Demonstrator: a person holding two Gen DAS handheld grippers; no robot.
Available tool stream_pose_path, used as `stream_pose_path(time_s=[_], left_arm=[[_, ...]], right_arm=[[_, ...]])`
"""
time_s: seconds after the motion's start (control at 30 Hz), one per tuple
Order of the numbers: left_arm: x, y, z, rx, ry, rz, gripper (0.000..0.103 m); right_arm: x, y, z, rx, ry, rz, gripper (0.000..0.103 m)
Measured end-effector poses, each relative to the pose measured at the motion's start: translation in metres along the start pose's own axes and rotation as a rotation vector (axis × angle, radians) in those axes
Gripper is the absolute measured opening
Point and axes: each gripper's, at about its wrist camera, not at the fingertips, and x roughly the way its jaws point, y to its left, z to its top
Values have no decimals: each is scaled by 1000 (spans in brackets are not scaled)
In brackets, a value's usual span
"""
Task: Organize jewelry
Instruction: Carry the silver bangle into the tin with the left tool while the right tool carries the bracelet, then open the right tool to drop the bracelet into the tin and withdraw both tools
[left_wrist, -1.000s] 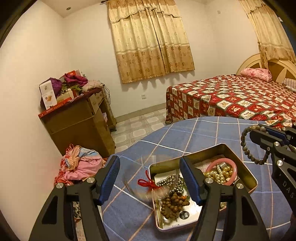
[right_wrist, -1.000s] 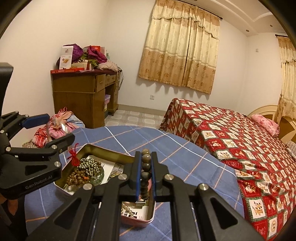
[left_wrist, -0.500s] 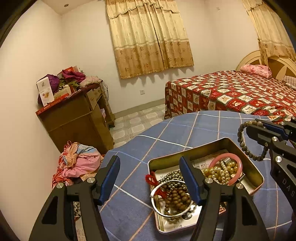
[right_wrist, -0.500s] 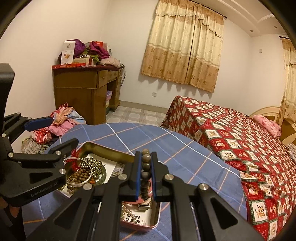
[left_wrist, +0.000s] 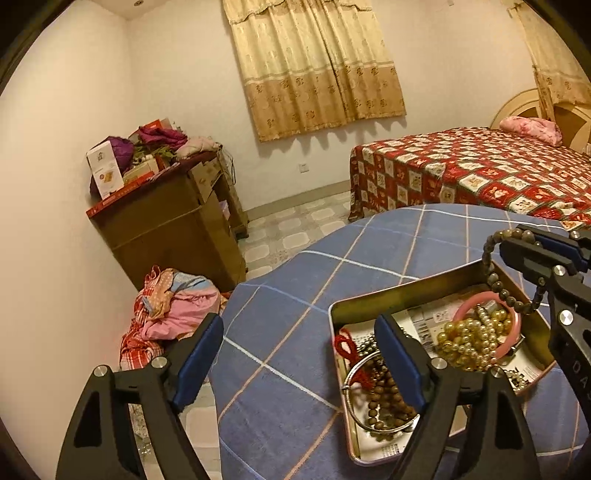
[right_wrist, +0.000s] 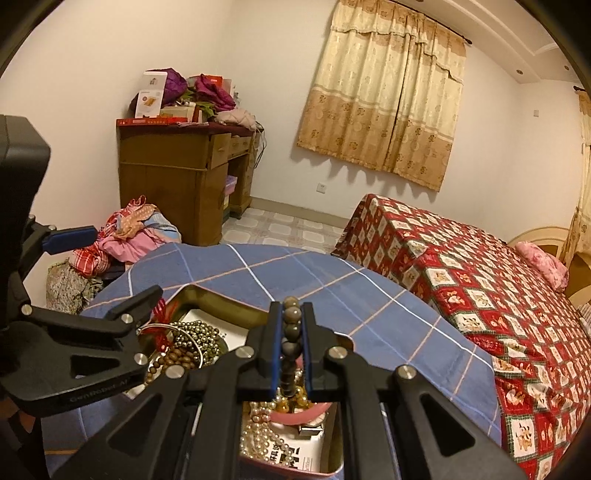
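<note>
A metal tin (left_wrist: 402, 293) sits on the blue checked tablecloth (left_wrist: 295, 295). It holds a silver bangle (left_wrist: 356, 373), brown beads (left_wrist: 384, 402), a red tassel (left_wrist: 341, 343), gold pearls (left_wrist: 467, 341) and a pink bangle (left_wrist: 511, 334). My right gripper (right_wrist: 291, 317) is shut on a dark bead bracelet (right_wrist: 290, 332) and holds it above the tin's right end; the bracelet also shows in the left wrist view (left_wrist: 493, 280). My left gripper (left_wrist: 299, 339) is open and empty over the tin's left edge.
A wooden desk (left_wrist: 173, 225) piled with boxes and clothes stands by the wall. A heap of clothes (left_wrist: 173, 306) lies on the floor beside the table. A bed with a red quilt (left_wrist: 480, 170) is behind the table on the right.
The silver bangle has dropped from the air into the tin onto the brown beads. My left gripper has drifted left. My right gripper has lowered the bead bracelet closer to the tin.
</note>
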Motion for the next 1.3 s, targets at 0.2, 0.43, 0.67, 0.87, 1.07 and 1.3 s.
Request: stream_pose_path(time_s=[0.2, 0.43, 0.67, 0.87, 1.07, 1.3], left_arm=[[9, 4, 0, -9, 27, 12, 86], [10, 7, 1, -16, 29, 27, 87], [13, 5, 2, -16, 38, 65, 90], [12, 3, -2, -31, 37, 64, 91], [12, 3, -2, -55, 59, 22, 91], [1, 1, -5, -50, 46, 32, 91]], right_arm=[[11, 4, -3, -1, 22, 16, 11], [14, 6, -4, -3, 27, 19, 11], [18, 5, -7, 7, 38, 16, 11], [24, 1, -16, 16, 71, 16, 26], [18, -1, -23, 18, 60, 3, 68], [9, -1, -29, 3, 51, -13, 84]])
